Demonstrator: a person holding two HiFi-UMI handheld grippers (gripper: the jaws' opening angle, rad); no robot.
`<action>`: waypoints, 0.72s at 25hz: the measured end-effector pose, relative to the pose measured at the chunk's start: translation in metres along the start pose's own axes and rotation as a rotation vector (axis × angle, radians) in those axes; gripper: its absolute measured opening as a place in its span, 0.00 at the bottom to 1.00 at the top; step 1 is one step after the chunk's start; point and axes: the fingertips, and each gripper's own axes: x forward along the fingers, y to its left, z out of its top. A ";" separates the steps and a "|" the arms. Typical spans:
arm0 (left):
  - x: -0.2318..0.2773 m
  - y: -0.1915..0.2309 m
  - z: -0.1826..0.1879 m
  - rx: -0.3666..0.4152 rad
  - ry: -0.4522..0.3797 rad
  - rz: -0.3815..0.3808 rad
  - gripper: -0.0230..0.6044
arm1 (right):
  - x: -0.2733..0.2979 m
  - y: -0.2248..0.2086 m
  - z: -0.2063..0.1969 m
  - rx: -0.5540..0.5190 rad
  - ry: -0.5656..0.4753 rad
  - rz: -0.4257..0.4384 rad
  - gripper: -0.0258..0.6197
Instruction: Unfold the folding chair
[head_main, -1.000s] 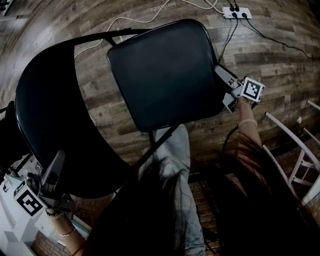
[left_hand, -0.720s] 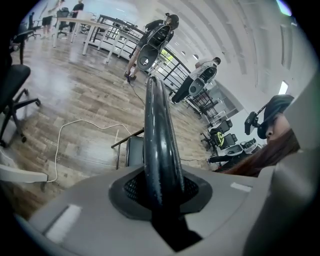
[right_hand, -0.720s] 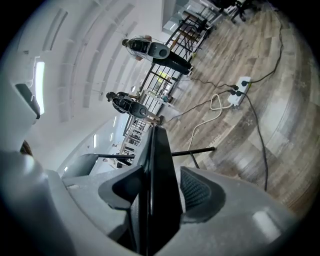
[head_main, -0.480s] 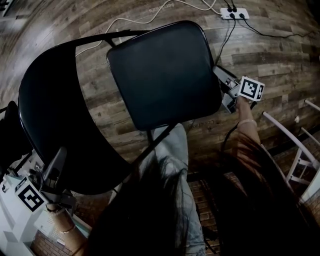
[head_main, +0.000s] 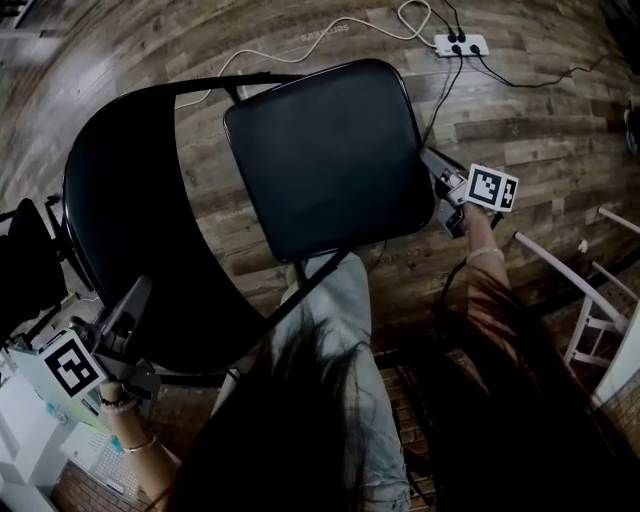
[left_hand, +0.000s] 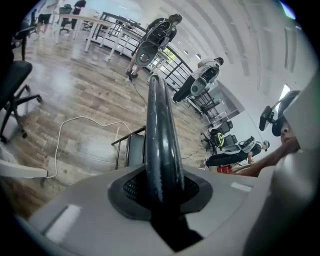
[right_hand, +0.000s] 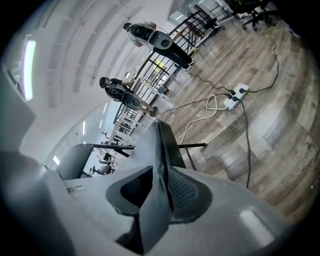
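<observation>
The black folding chair stands on the wood floor with its seat swung out from the curved backrest. My left gripper sits at the lower left, shut on the backrest's top edge, which runs straight up between its jaws. My right gripper is at the seat's right edge. Its jaws have just been closing. The thin seat edge now lies pinched between them.
A white power strip with black and white cables lies on the floor beyond the chair. A white frame stands at the right and a black office chair at the left. A person's jeans leg is under the seat.
My right gripper has closed onto the seat's right edge. My left gripper has kept its hold on the backrest. The whole chair sits a little further right in the head view.
</observation>
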 end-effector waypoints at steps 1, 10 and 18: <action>0.000 -0.002 -0.001 -0.006 0.001 -0.010 0.18 | -0.002 0.004 -0.003 0.002 0.004 0.002 0.19; 0.001 -0.004 -0.010 -0.050 0.019 -0.049 0.19 | -0.020 0.047 -0.034 0.025 0.015 0.023 0.13; -0.017 -0.003 -0.028 -0.060 0.027 -0.020 0.19 | -0.045 0.094 -0.048 0.017 0.001 0.038 0.05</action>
